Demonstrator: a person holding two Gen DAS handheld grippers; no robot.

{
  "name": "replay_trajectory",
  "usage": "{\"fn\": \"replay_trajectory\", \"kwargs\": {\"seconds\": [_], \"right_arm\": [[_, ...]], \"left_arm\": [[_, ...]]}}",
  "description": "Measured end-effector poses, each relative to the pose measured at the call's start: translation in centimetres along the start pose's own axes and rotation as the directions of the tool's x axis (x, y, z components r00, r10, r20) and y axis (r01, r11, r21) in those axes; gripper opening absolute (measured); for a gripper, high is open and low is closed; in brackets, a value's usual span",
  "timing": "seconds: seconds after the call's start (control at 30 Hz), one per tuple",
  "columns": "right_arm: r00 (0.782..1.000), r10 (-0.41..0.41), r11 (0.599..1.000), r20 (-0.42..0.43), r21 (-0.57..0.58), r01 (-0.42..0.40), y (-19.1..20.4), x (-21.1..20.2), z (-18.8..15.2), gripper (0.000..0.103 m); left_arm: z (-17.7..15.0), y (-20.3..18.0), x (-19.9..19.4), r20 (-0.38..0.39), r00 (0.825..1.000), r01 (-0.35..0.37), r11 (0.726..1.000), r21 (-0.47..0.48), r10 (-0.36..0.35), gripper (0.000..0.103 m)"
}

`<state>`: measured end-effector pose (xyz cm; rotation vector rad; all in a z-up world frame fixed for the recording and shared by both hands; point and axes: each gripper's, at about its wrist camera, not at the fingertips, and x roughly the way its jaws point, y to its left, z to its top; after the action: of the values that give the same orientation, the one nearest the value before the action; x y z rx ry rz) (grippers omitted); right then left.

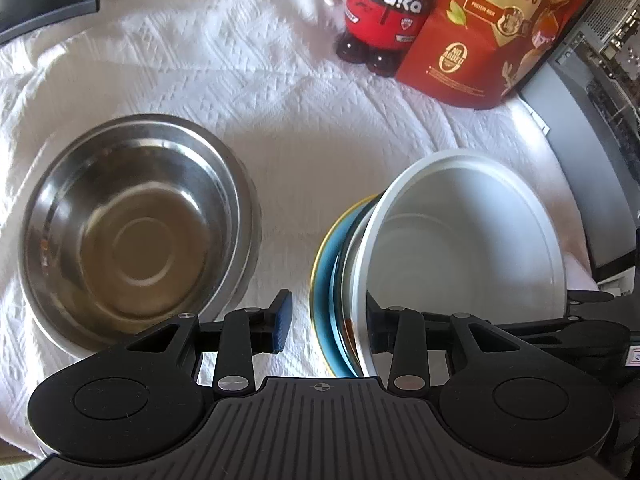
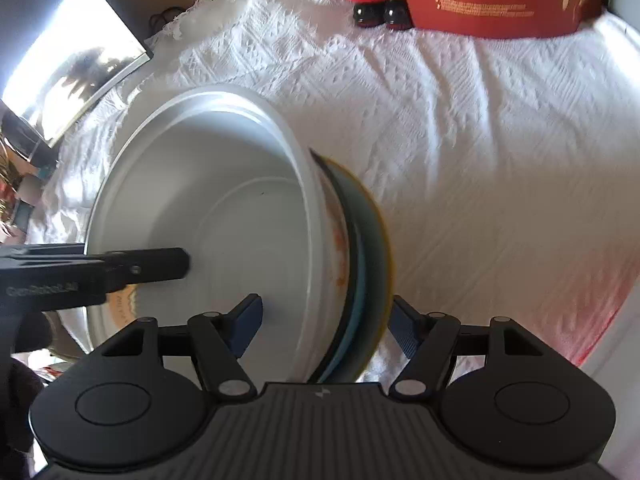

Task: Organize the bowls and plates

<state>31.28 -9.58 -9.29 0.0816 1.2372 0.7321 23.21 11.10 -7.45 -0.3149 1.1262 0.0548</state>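
A white bowl sits on a blue plate with a yellow rim; a rim with orange marks shows between them. My left gripper is open and straddles the stack's left edge. One of its fingers reaches inside the bowl, and its outer pad stands clear of the plate. My right gripper straddles the opposite edge, one pad inside the bowl, the other beside the plate rim, with a gap showing on each side. A steel bowl rests to the left.
A white textured cloth covers the table. At the back stand a red figurine and a red egg pouch. Grey equipment borders the right edge. A glossy dark panel lies beyond the cloth's fringe.
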Motion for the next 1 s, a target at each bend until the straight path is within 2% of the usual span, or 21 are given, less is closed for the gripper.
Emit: {"fn": "replay_trajectory", "kwargs": {"seconds": [0.27,0.43,0.53,0.67,0.8,1.0], "right_arm": [[0.999,0.038,0.999,-0.010,-0.003,-0.038,0.0,0.0,-0.2,0.060],[0.999,0.039,0.999,-0.006,-0.007,-0.039,0.0,0.0,-0.3,0.060],[0.999,0.040,0.999,-0.009,-0.012,-0.040,-0.1,0.0,-0.2,0.060],[1.000,0.027,0.999,-0.009,-0.023,-0.027,0.1,-0.1,0.2,0.060],[1.000,0.010,1.000,-0.005,-0.023,-0.010,0.2,-0.1,0.2,0.061],[1.000,0.018,1.000,-0.005,-0.021,-0.018,0.1,-0.1,0.2,0.062]], "left_arm": [[0.0,0.0,0.9,-0.021,1.000,-0.001,1.000,-0.004,0.001,0.036],[0.1,0.0,1.1,-0.016,1.000,0.003,1.000,-0.010,-0.003,0.035],[0.3,0.4,1.3,-0.004,0.999,0.041,0.998,-0.040,-0.041,0.035],[0.5,0.7,2.1,-0.029,0.996,0.085,0.994,-0.062,-0.087,0.042],[0.4,0.2,1.9,-0.024,0.998,0.065,0.997,-0.037,-0.066,0.041],[0.4,0.3,2.1,-0.035,0.995,0.091,0.994,-0.056,-0.093,0.043]]}}
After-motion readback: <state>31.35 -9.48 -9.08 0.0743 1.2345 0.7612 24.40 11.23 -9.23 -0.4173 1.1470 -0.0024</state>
